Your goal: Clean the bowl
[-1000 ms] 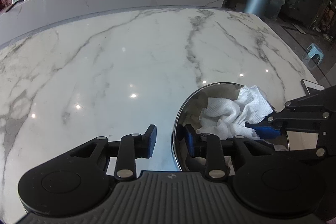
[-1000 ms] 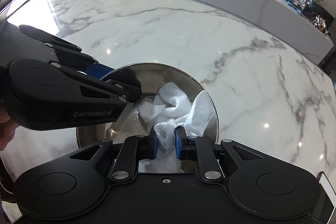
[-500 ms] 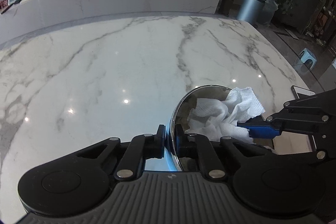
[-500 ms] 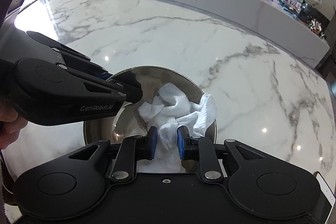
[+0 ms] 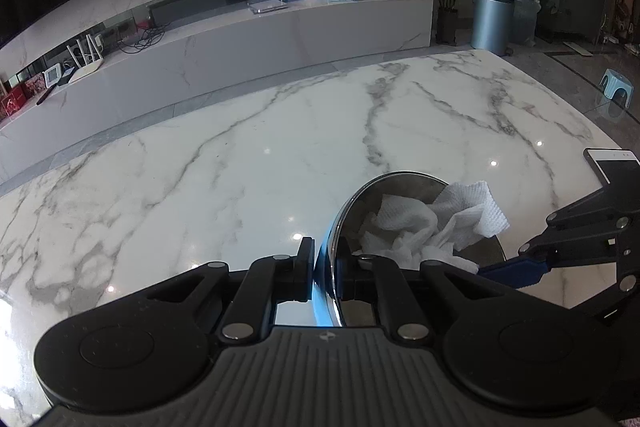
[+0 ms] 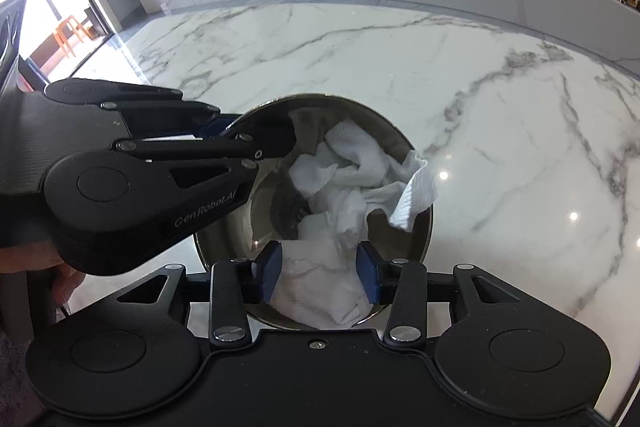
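Steel rim of the bowl (image 5: 334, 227) is clamped by the left gripper (image 5: 325, 269), one finger set outside the wall, the other inside; jaws fully closed on it. Right gripper (image 6: 319, 277) is placed over the bowl's near edge; its jaws have just been opening, and the white paper towel (image 6: 344, 187) is seen between the blue pads (image 6: 272, 269), whether pressed or loose cannot be told. More crumpled towel is piled ahead of the right gripper, one corner draped over the far rim. Bowl is set on the marble table (image 5: 240, 163). Phone (image 5: 612, 163) is seen beyond the right gripper's arm.
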`<move>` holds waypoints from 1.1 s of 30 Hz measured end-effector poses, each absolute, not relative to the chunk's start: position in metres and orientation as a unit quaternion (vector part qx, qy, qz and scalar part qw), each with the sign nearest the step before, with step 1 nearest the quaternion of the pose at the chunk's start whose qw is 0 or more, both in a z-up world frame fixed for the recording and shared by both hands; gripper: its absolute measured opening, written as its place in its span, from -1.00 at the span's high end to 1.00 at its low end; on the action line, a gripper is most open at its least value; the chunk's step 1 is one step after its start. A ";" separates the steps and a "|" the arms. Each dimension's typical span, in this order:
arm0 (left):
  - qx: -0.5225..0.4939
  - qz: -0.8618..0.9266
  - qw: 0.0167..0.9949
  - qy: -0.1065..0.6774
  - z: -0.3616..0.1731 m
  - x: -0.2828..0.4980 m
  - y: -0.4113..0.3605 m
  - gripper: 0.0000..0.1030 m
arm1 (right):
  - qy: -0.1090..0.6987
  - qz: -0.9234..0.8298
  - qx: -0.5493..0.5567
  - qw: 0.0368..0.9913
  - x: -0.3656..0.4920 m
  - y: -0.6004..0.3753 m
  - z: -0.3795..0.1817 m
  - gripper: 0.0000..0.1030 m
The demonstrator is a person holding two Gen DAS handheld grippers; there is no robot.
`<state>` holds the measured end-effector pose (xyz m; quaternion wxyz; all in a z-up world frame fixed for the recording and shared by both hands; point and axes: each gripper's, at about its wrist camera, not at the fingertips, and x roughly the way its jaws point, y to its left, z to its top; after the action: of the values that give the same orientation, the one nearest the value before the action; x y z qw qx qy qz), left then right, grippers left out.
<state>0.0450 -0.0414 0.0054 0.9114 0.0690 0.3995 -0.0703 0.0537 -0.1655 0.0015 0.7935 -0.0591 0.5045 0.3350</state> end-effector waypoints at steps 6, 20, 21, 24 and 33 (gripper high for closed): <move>0.076 -0.075 0.911 0.398 0.005 0.045 -0.041 0.83 | 0.504 0.337 -0.091 0.790 0.048 -0.163 -0.005 0.66; 0.135 -0.088 0.909 0.383 0.000 0.037 -0.054 0.85 | 0.445 0.285 -0.174 0.831 0.043 -0.170 0.005 0.99; 0.135 -0.088 0.910 0.383 0.000 0.037 -0.055 0.85 | 0.451 0.286 -0.156 0.831 0.045 -0.173 0.005 0.99; 0.132 -0.087 0.910 0.383 0.000 0.038 -0.055 0.85 | 0.457 0.303 -0.094 0.831 0.049 -0.185 0.012 0.93; 0.130 -0.085 0.910 0.383 0.002 0.039 -0.054 0.85 | 0.477 0.334 -0.070 0.810 0.048 -0.178 0.004 0.24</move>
<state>0.0389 -0.0537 0.0021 0.9103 0.1304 0.3834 -0.0855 0.0476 -0.1776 0.0044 0.8102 -0.0696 0.4769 0.3335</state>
